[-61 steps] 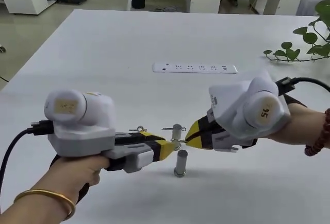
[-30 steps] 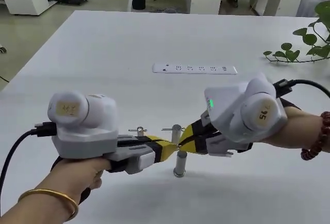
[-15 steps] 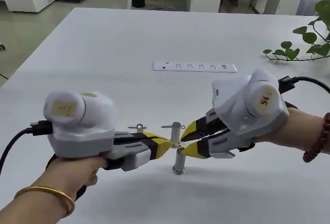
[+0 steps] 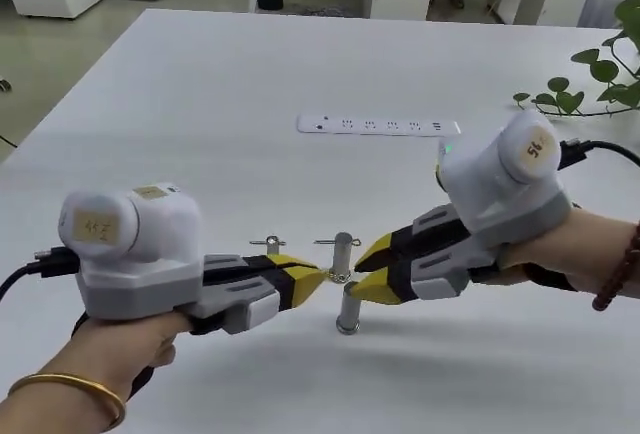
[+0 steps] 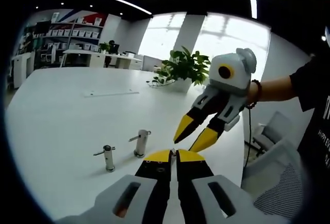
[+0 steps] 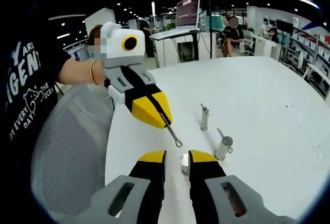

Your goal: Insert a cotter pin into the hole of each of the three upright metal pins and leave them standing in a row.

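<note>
Now the right claw [image 6: 177,158] has opened near the cotter pin [image 6: 171,131].

Counter [image 4: 200,104]: white. Pins [image 4: 347,312]: silver-grey. Cotter pin [image 6: 171,132]: silver. Fingers [image 4: 300,280]: yellow-black bands. Power strip [image 4: 380,126]: white. Plant [image 4: 566,105]: green.

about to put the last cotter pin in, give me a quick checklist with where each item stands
1. Cotter pin clamped in left gripper: ok, its tip sticks out past the shut jaws.
2. Bare pin upright: ok.
3. Right gripper steadying the bare pin: not ok, its jaws stand open on either side of the pin's top.
4. Far-left pin and far-right pin each carry a cotter pin: ok.
5. Cotter pin's tip lined up with the bare pin's hole: cannot tell, the hole is not visible.
</note>
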